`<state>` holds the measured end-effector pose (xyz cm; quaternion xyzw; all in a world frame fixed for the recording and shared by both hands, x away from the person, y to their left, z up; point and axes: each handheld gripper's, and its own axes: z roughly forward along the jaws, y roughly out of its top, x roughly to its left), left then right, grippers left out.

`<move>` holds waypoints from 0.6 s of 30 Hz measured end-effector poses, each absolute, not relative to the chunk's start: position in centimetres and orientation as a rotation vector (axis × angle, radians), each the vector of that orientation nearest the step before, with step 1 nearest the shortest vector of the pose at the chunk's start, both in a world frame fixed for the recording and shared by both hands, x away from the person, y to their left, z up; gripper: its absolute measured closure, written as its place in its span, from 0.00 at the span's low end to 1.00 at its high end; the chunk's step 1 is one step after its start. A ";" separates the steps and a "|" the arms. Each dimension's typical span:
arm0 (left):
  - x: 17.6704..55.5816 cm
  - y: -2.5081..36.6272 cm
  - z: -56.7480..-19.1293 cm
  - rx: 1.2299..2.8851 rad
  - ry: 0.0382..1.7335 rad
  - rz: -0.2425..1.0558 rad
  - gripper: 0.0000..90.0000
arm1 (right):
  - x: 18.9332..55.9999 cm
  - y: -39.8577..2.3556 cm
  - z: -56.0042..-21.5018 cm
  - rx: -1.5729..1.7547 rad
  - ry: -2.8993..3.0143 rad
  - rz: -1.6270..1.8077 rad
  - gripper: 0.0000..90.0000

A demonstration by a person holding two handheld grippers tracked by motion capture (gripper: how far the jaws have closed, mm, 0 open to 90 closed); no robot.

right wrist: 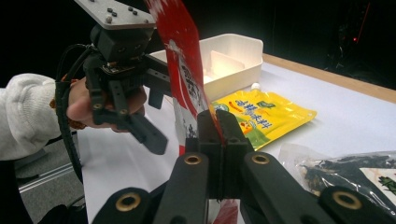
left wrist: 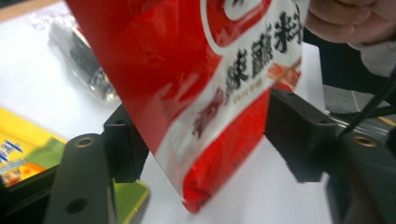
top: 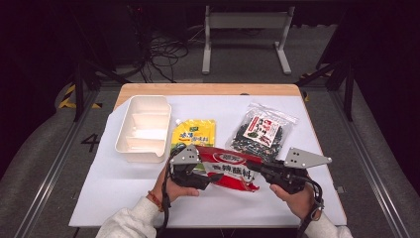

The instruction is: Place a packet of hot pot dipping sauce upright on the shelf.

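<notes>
A red snack packet [top: 230,168] hangs above the white table cover, stretched between both grippers. My right gripper [top: 253,166] is shut on its right edge; in the right gripper view the jaws [right wrist: 218,130] pinch the thin red film [right wrist: 182,60]. My left gripper [top: 208,178] is at the packet's left end. In the left gripper view the packet [left wrist: 196,93] passes between the two black jaws, which stand apart on either side of it, so this gripper [left wrist: 210,144] is open. The right gripper view shows the left gripper [right wrist: 156,116] straddling the packet.
A yellow sauce pouch [top: 194,134] lies just behind the packet. A clear bag of dark seaweed [top: 261,130] lies at the back right. A white divided tray [top: 143,126] stands at the back left. The wooden table edge [top: 208,89] runs along the far side.
</notes>
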<state>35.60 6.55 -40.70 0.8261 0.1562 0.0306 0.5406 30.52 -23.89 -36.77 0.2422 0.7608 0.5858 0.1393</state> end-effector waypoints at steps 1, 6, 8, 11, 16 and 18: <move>35.8 6.4 -40.6 1.959 0.369 0.077 0.42 | 30.5 -23.9 -36.7 0.695 2.197 1.696 1.00; 36.2 6.1 -40.3 1.932 0.346 0.045 0.50 | 30.4 -24.1 -36.5 0.672 2.188 1.723 1.00; 36.3 6.0 -40.2 1.928 0.326 0.045 0.58 | 30.5 -24.1 -36.5 0.675 2.186 1.730 1.00; 36.4 6.0 -40.0 1.929 0.309 0.057 0.70 | 30.6 -24.2 -36.6 0.686 2.182 1.747 1.00; 36.2 5.9 -39.7 1.913 0.263 0.070 0.96 | 30.8 -24.3 -36.8 0.711 2.171 1.749 1.00; 36.2 5.9 -39.6 1.916 0.250 0.073 0.99 | 31.0 -24.4 -36.8 0.722 2.164 1.757 0.99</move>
